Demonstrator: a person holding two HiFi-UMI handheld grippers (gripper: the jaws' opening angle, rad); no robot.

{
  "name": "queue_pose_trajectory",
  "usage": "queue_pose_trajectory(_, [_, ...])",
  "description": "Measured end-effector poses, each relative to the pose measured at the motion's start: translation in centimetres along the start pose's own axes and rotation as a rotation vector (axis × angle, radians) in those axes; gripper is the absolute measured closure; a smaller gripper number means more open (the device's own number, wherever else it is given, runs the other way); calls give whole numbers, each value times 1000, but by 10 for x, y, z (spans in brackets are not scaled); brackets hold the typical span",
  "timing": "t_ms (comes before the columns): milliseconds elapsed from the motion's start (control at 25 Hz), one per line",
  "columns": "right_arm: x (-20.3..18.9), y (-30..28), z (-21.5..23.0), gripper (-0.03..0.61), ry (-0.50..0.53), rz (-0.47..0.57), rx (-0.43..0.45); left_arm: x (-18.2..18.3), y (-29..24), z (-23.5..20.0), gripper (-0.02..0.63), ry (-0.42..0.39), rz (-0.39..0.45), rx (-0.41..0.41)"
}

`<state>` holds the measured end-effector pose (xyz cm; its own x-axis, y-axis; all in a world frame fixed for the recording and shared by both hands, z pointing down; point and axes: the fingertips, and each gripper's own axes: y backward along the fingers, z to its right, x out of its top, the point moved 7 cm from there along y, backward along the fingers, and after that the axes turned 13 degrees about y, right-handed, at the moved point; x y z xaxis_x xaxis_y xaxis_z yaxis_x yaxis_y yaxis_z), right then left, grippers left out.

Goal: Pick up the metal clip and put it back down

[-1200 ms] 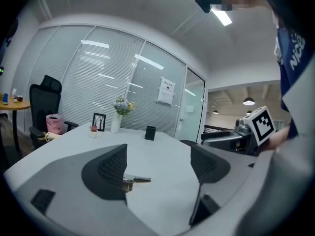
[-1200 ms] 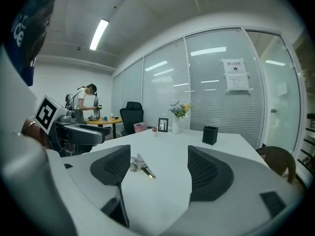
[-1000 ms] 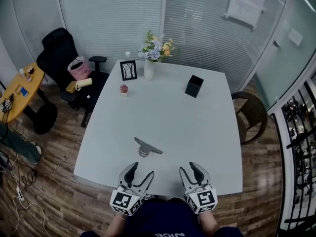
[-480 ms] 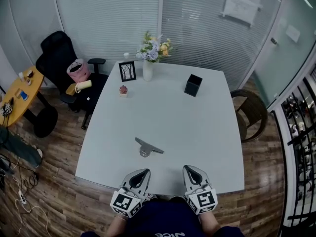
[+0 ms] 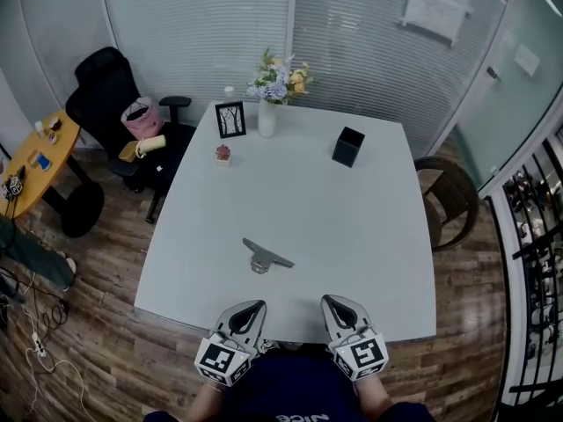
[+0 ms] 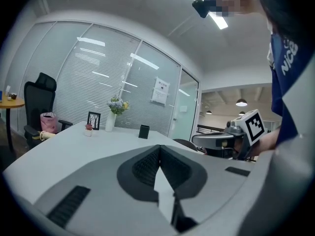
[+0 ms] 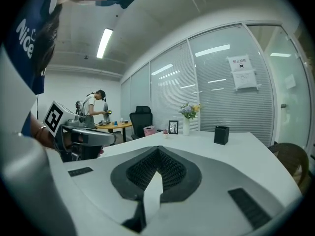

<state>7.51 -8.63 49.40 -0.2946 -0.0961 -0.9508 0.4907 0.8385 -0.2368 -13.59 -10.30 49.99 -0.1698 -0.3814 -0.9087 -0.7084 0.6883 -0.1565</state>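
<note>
The metal clip (image 5: 264, 256) lies flat on the white table (image 5: 352, 227), a little left of the middle near the front edge. Both grippers hover at the table's front edge, close to the person's body. My left gripper (image 5: 249, 311) sits below and slightly left of the clip, jaws shut with nothing between them. My right gripper (image 5: 337, 308) is to the right of it, also shut and empty. In the left gripper view the closed jaws (image 6: 160, 149) fill the foreground. The right gripper view shows its closed jaws (image 7: 158, 151) the same way. The clip is hidden in both gripper views.
At the table's far side stand a vase of flowers (image 5: 267, 117), a picture frame (image 5: 230, 120), a small potted plant (image 5: 223, 154) and a black pen holder (image 5: 347, 147). A black office chair (image 5: 114, 112) stands at the left, a brown chair (image 5: 450, 200) at the right.
Both grippers have gone from open to shut, with nothing between the jaws. The clip has not moved.
</note>
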Motion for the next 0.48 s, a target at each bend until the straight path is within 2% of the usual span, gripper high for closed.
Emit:
queue_pose_trajectory(280, [0,-1,2,571,-5,5,1,1,6,0,612,-26,4,34])
queue_pose_trajectory(480, [-1,-3,-1,571,81,-44,9,0,9,-3,611,-29,9,53])
